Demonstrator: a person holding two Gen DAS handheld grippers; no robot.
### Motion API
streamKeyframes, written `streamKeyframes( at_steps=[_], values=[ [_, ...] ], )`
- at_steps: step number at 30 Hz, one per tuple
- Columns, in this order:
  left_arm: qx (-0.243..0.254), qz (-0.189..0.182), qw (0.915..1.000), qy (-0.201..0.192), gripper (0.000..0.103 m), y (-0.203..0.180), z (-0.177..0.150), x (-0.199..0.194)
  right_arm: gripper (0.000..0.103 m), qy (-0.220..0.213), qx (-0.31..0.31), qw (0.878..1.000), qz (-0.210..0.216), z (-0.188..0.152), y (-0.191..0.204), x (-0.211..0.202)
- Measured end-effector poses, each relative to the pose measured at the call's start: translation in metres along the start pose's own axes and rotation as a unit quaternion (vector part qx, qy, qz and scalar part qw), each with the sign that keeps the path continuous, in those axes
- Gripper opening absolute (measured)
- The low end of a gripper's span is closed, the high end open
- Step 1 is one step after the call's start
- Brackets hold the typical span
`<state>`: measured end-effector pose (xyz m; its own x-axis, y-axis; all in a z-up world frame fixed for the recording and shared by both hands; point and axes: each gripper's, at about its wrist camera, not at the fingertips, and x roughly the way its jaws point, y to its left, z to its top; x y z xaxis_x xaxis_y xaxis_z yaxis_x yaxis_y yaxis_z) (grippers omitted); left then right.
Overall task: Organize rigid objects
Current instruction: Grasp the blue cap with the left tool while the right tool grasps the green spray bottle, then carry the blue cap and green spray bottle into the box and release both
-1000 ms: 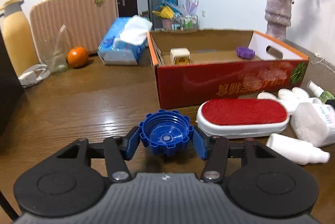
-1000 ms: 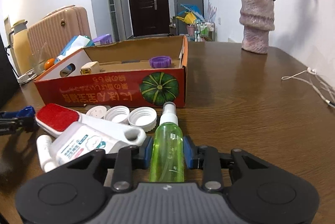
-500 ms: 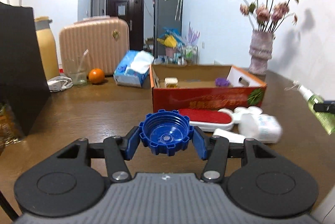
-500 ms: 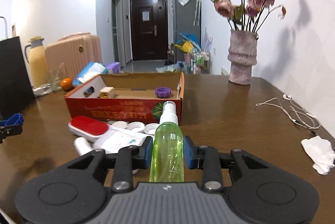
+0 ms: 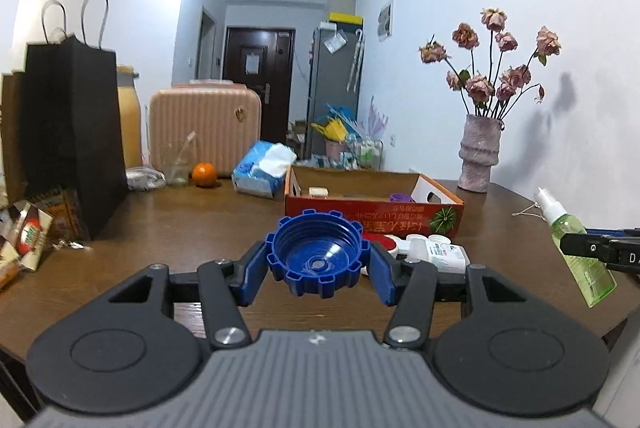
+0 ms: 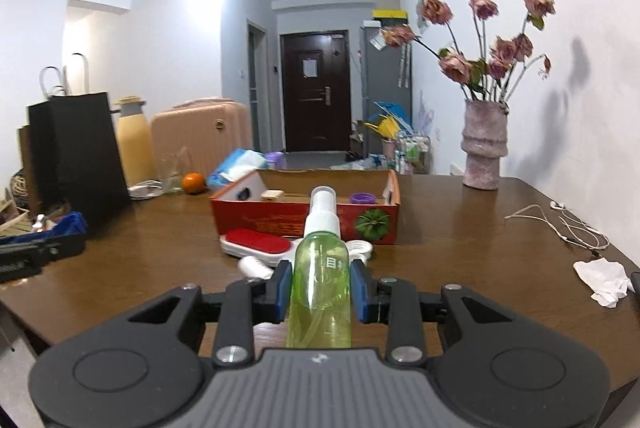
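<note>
Red cardboard box (image 6: 304,218) on the desk (image 6: 460,228) holds a purple cap (image 6: 362,198) and small beige block (image 6: 272,194); left claw (image 5: 318,264) grips blue cap (image 5: 318,258); right claw (image 6: 320,288) clamps green spray bottle (image 6: 320,280).

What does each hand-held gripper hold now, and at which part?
The left hand-held gripper holds the blue cap by its toothed rim. The right hand-held gripper holds the green spray bottle by its body's sides.

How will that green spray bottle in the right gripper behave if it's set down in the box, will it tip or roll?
The green spray bottle looks tall and narrow, so upright it would probably tip easily. Its round body suggests it may roll if laid flat. The smooth clear plastic could be slippery in the right gripper, which clamps its sides.
</note>
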<state>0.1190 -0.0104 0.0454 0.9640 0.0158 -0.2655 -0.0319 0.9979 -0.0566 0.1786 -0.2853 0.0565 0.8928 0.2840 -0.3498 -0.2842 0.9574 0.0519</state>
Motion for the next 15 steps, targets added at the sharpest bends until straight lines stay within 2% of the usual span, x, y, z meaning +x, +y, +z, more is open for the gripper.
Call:
streamKeyframes(
  at_steps=[6,15],
  values=[
    [0.001,-0.021,0.9991,-0.036,0.054,-0.004,0.006,-0.033,0.030,-0.031,-0.016,0.999,0.011,-0.003,0.024,-0.038],
    [-0.007,-0.034,0.9983,-0.047,0.054,-0.004,0.014,-0.043,0.030,-0.057,-0.020,0.998,0.004,-0.002,0.030,-0.071]
  ],
)
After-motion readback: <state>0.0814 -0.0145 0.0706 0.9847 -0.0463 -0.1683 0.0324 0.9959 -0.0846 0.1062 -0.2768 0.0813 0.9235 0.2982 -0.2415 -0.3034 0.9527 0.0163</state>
